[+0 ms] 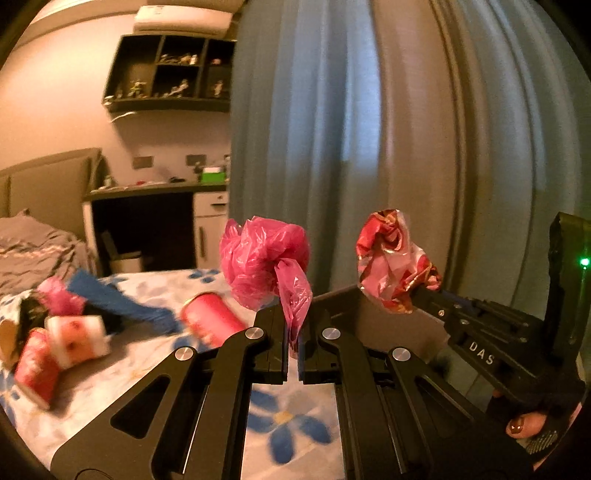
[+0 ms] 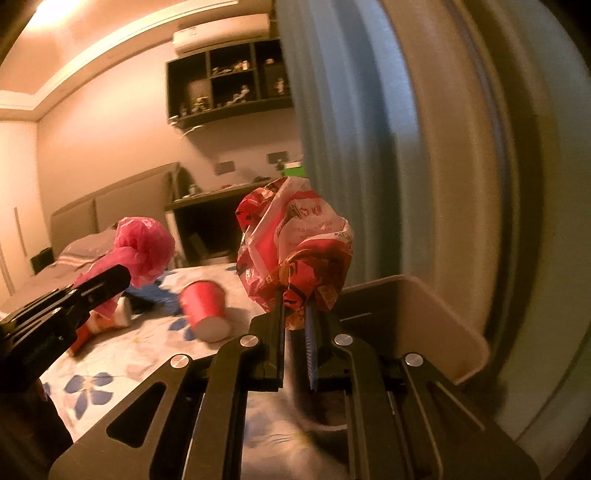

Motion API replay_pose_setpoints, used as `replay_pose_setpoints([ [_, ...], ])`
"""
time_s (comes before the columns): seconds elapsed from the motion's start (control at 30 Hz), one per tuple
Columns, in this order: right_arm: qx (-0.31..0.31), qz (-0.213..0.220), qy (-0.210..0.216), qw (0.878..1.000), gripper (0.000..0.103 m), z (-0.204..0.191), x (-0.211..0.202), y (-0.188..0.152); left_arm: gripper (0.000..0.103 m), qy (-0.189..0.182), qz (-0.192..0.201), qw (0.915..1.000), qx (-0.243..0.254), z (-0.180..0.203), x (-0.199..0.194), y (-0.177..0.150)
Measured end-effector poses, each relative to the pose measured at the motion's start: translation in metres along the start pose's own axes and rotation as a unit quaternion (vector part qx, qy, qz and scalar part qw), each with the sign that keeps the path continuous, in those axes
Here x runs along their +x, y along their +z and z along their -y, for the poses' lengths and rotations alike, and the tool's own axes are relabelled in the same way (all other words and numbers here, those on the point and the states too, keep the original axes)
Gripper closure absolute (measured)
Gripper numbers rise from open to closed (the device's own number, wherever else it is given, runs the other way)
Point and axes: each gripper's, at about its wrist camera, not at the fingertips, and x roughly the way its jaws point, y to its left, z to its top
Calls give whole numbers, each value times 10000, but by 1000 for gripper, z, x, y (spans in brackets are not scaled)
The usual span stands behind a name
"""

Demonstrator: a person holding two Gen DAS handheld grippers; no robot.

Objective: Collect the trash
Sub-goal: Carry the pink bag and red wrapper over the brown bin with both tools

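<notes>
Crumpled pink bag (image 1: pixel 264 258) pinched in left hand-held gripper (image 1: pixel 293 332).

Setting: home bedroom. Evidence: bed (image 1: pixel 122 354) with floral sheet, grey pillows and padded headboard (image 2: pixel 110 206); built-in bench (image 1: pixel 155 190) against the wall; dark wall shelf (image 2: pixel 229 85) holding small figurines; air conditioner (image 2: pixel 221 31) near the ceiling; blue-grey curtains (image 1: pixel 332 140).

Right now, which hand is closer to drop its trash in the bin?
Probably the right. The right hand-held gripper, shut on the red wrapper, sits right before the bin. The left hand-held gripper, holding the pink bag, is further over the bed.
</notes>
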Motion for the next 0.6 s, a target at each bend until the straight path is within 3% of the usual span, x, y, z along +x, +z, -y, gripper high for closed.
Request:
replay_pose_setpoints([
  [0.3, 137, 47, -407, 9991, 93, 36, 6, 0, 101, -262, -10, 9995, 166, 37, 40, 0],
  [0.6, 236, 16, -481, 9986, 92, 46, 15, -2, 101, -432, -156, 9988, 191, 51, 69, -4],
])
